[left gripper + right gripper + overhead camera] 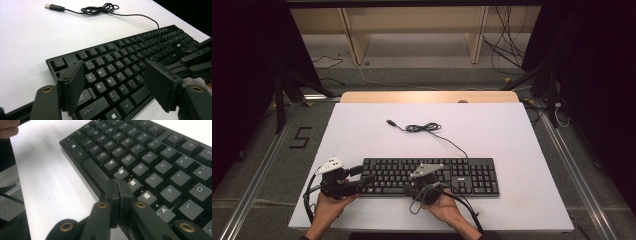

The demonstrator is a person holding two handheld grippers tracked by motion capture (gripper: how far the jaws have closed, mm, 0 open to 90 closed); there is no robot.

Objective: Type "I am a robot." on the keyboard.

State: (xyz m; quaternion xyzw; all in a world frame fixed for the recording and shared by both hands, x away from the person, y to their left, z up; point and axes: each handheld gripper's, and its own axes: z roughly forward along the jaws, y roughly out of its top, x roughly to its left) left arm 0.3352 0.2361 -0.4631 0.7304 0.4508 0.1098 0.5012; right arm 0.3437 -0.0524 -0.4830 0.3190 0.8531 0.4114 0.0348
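We hold the left gripper [362, 176] at the lower left of the high view, over the left end of the black keyboard [462, 175]. Its jaws stand released, wide apart above the letter keys, gripping nothing. We hold the right gripper [416, 189] at the lower centre, by the keyboard's near edge. Its jaws are clenched pad to pad with nothing between them, their tips at the space bar [93, 171] near the N key. The keyboard lies flat in the lower middle of the white table [362, 130]. Its cable [424, 128] runs toward the upper centre, coiled, ending in a USB plug [390, 122] clear of both grippers.
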